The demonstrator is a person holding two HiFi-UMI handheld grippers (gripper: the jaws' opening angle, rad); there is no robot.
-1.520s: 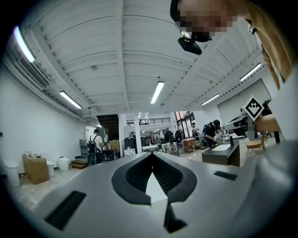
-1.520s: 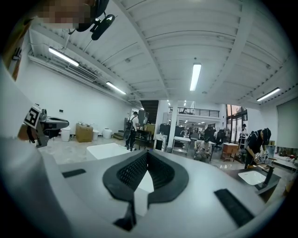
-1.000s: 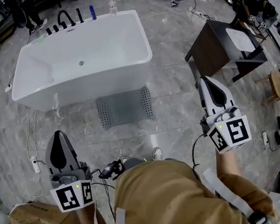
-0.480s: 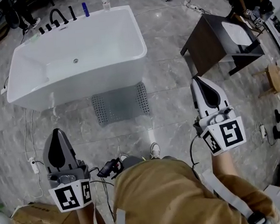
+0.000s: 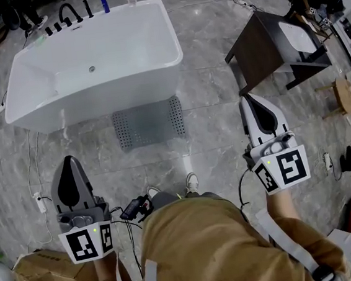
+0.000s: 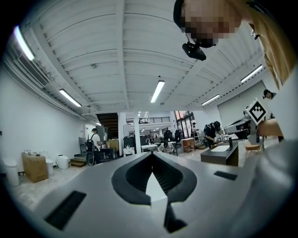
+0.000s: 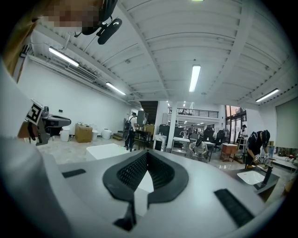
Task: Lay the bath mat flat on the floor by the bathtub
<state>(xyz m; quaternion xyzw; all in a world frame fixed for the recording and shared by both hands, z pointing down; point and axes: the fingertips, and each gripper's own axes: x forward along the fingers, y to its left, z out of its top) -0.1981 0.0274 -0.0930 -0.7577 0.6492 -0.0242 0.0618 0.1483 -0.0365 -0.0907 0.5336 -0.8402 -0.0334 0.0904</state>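
Observation:
The grey bath mat (image 5: pixel 148 122) lies spread flat on the marble floor, right against the near side of the white bathtub (image 5: pixel 92 58). My left gripper (image 5: pixel 71 165) hovers shut and empty at the lower left, well short of the mat. My right gripper (image 5: pixel 252 99) is held shut and empty at the right, beside the dark cabinet. In the left gripper view my left gripper (image 6: pixel 152 156) points level into the room with jaws together; in the right gripper view my right gripper (image 7: pixel 146 155) does the same, with the bathtub (image 7: pixel 108 150) low at the left.
A dark vanity cabinet (image 5: pixel 272 48) with a white basin stands at the right. Black taps (image 5: pixel 70 15) and bottles line the tub's far rim. A cardboard box (image 5: pixel 37 279) sits at the lower left, cables and a power strip (image 5: pixel 38 202) trail at the left. My shoes (image 5: pixel 192 181) stand near the mat.
The view has shifted so tub and mat sit slightly higher and further left. Both grippers stay shut and empty, the right one a little higher than a second ago.

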